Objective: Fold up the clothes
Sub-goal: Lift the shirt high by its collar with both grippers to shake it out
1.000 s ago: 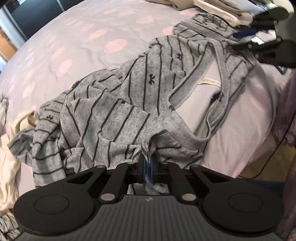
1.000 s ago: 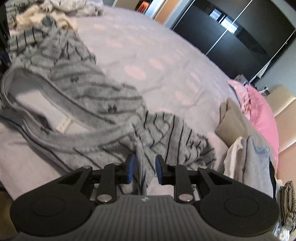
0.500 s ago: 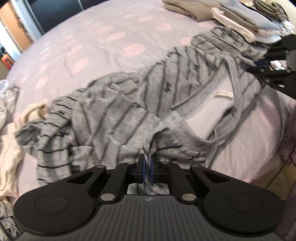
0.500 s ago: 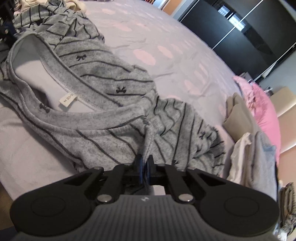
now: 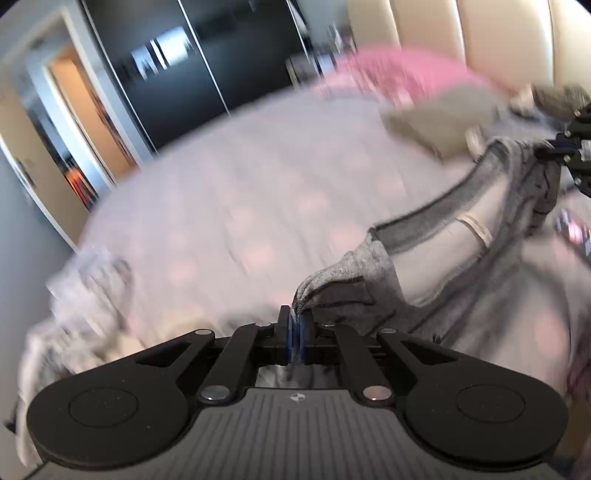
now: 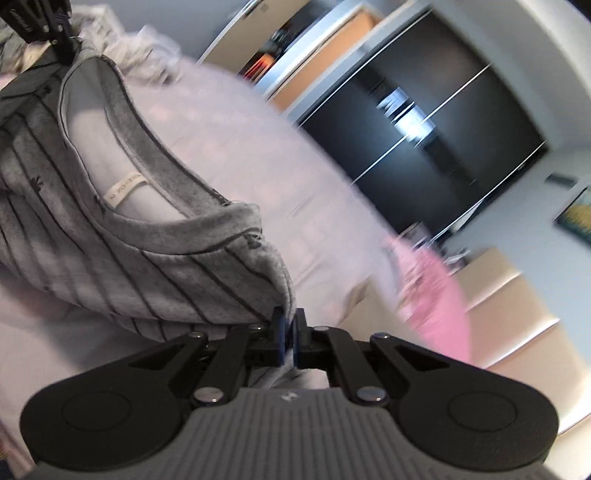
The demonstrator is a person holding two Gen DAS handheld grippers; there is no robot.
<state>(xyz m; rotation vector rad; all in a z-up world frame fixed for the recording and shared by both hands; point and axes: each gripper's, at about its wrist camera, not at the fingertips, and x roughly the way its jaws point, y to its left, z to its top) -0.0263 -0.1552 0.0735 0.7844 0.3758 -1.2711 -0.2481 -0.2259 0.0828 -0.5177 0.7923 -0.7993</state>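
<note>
A grey top with thin dark stripes and small bows hangs stretched between both grippers above the bed, neckline open with a white label showing. My left gripper is shut on one shoulder of the top. My right gripper is shut on the other shoulder. Each gripper shows in the other's view: the right one at the far right of the left wrist view, the left one at the top left of the right wrist view.
The lilac bedspread with pink spots lies below. A pink pillow and folded clothes sit at the head of the bed. Loose clothes pile at the left. Dark wardrobe doors stand behind.
Both grippers have lifted the top off the bed and tilted upward; the views now show the room. The right gripper closed on the shoulder during the last second.
</note>
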